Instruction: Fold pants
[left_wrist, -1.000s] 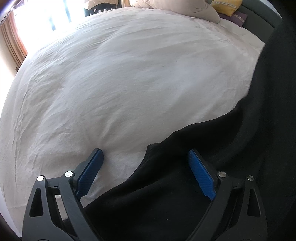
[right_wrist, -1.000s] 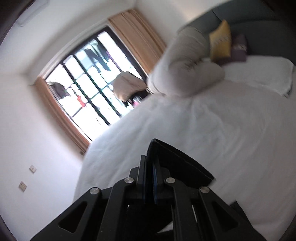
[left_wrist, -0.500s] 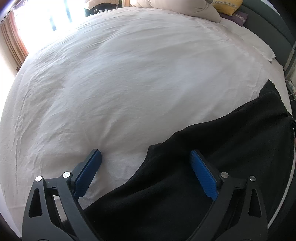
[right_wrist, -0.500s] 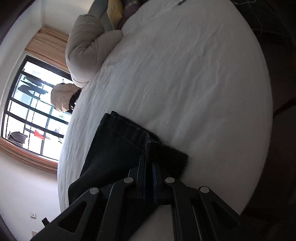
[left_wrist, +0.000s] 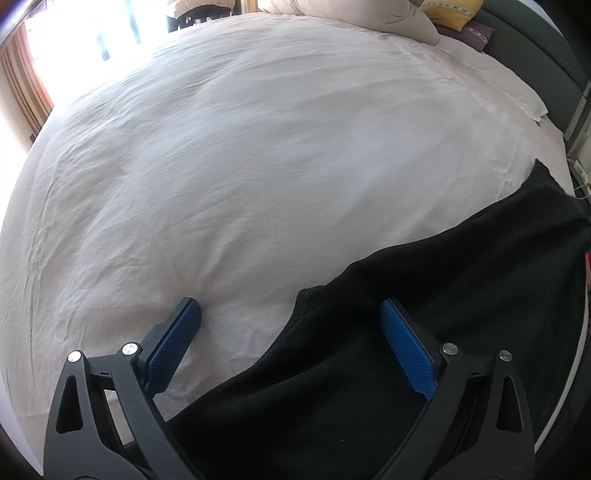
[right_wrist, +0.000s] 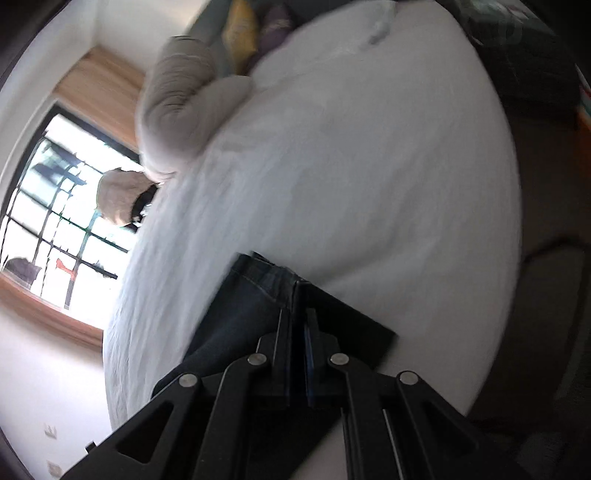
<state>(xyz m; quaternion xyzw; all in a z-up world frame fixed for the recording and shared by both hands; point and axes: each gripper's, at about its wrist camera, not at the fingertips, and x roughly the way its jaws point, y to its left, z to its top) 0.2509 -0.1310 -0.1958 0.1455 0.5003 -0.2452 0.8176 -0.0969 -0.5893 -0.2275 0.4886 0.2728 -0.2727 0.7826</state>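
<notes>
The dark pants lie along the near right part of the white bed. My left gripper is open and low over the bed, with a corner of the pants between its blue pads; the left pad rests on the sheet. My right gripper is shut on the waistband end of the pants and holds it just above the bed. The right wrist view is blurred.
A rolled beige duvet, a yellow cushion and a purple cushion lie at the bed's head. A grey headboard stands at the far right. A window with curtains is to the left.
The right gripper has swung the held end of the pants down from the air to the bed. The cloth that hung at the right of the left view now lies flat. The left gripper has barely moved.
</notes>
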